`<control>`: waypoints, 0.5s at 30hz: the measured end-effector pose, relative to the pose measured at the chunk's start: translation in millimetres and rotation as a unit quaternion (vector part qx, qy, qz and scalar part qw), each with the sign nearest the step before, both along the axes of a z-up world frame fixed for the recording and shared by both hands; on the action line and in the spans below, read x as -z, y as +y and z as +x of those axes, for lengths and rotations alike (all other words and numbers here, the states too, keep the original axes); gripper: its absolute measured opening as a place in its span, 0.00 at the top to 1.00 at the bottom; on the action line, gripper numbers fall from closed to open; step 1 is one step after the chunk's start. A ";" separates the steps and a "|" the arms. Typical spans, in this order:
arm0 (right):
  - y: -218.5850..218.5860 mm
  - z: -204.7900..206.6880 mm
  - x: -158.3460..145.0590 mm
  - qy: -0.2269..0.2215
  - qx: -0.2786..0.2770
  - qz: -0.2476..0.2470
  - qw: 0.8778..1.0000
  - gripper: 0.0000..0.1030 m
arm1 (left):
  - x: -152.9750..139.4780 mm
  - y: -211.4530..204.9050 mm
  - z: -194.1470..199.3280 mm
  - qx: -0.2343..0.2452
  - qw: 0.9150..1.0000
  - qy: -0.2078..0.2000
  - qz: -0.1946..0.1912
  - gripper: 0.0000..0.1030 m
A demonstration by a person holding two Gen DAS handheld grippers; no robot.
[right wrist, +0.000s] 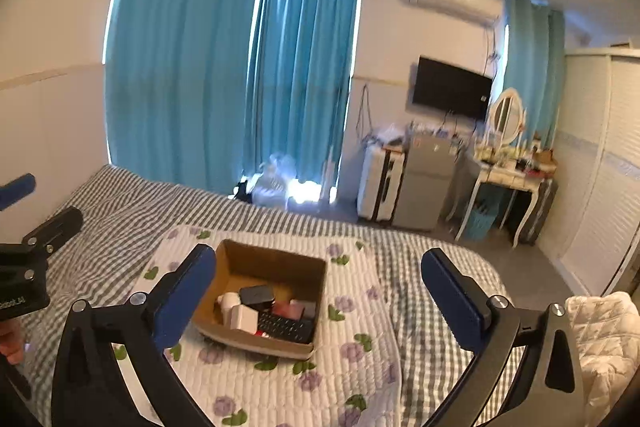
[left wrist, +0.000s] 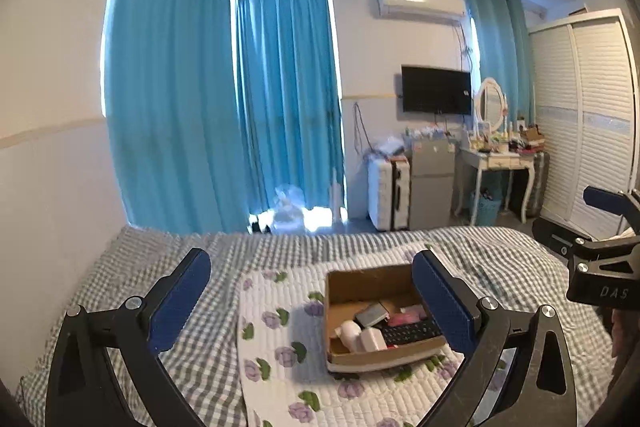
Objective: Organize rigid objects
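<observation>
1. The left gripper (left wrist: pixel 310 301) hangs above the bed (left wrist: pixel 160 267) with its jaws spread wide and nothing between the pads – the bed and box merely show through the gap.
2. The right gripper (right wrist: pixel 318 301) is likewise wide apart and holds nothing; its right finger (right wrist: pixel 452 297) stands over bare checked bedding.
3. The cardboard box (right wrist: pixel 276 263) sits open on a white quilted mat with purple flowers (right wrist: pixel 280 391), which lies on the grey checked bed.
4. Inside the box lie a black remote control (right wrist: pixel 286 327), a white bottle (left wrist: pixel 352 333), a white boxy item (right wrist: pixel 244 317), a dark flat case (right wrist: pixel 256 294) and something pink (left wrist: pixel 406 317) – the pile overlaps, so how each piece rests cannot be made out.
5. In the left wrist view the left gripper's right finger (left wrist: pixel 442 307) covers the box's right wall and the remote's end.
6. In the right wrist view that gripper's left finger (right wrist: pixel 184 297) hides the box's left corner.
7. Each gripper shows only partly at the edge of the other's view, cut off by the fisheye rim; a bit of a hand (right wrist: pixel 10 341) shows at the left edge.
8. Beyond the bed stand blue curtains (left wrist: pixel 180 87), a wall television (left wrist: pixel 436 90), and a cluttered desk with an oval mirror (left wrist: pixel 498 157); its small items are too tiny to identify.
</observation>
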State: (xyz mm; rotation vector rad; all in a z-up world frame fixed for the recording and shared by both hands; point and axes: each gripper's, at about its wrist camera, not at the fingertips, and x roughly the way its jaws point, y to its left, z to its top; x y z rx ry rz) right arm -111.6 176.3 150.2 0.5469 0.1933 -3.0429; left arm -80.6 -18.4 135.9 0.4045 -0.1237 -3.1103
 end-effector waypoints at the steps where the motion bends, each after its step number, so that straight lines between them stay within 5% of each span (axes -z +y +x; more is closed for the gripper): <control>1: 0.5 4.1 2.3 0.006 0.001 -0.003 1.000 0.00 | 3.9 1.0 2.9 -0.002 1.000 0.008 -0.001 0.00; 7: 7.6 -3.6 49.8 0.016 -0.021 -0.035 0.999 0.00 | 51.2 9.2 -12.3 0.000 1.000 0.008 0.009 0.00; 15: 12.3 -40.3 168.6 0.008 -0.010 -0.045 0.999 0.00 | 157.0 13.8 -55.6 -0.011 0.999 -0.039 -0.004 0.00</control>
